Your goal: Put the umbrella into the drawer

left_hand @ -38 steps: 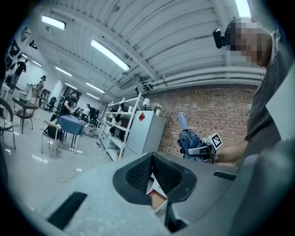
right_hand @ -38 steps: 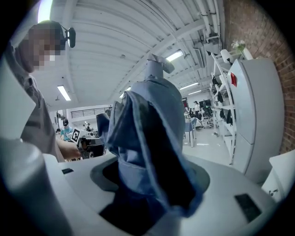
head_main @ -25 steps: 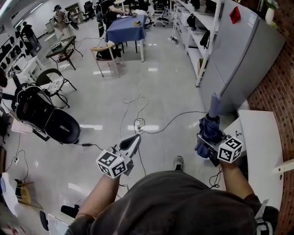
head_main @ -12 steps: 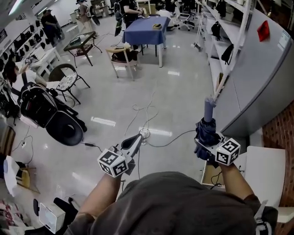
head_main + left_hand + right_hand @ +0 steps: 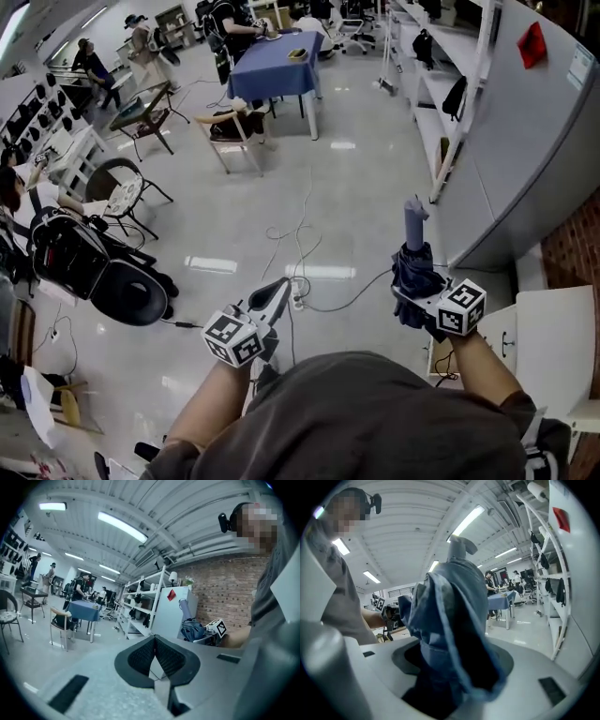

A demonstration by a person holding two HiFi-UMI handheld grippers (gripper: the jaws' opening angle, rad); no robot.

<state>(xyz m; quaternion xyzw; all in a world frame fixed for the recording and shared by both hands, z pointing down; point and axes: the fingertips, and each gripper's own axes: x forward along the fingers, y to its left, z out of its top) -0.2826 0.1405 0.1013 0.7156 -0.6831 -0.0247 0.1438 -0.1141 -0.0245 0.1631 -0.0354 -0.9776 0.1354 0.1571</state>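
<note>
Right gripper [image 5: 412, 298]: my fingers are clenched on the folded cloth of the umbrella [image 5: 413, 264], on my right side above the floor.
Umbrella attitude: upright, grey handle at the top, blue canopy bunched between the jaws.
Left gripper [image 5: 274, 298]: my fingers are pressed together with nothing between them.
Right edge: a tall grey cabinet [image 5: 530, 159] runs along the right, with a shelf rack [image 5: 441, 89] beyond it at far right.
Near right edge: a white cabinet [image 5: 558, 337] stands just beside my right forearm.
Left edge: a black stroller [image 5: 94, 272] and a folding chair [image 5: 122, 192] stand well apart from my left gripper.
Far edge: a blue table [image 5: 274, 70] with a wooden chair [image 5: 234, 127] in front of it.
Open room: bare glossy floor [image 5: 356, 197] spreads between both grippers and the table.
Floor items: loose cables [image 5: 298, 239] lie far of the left gripper.
Change from one second ago: the grip on the umbrella is unchanged, the left fingers stay closed, and the white cabinet now lies nearer and further right.
</note>
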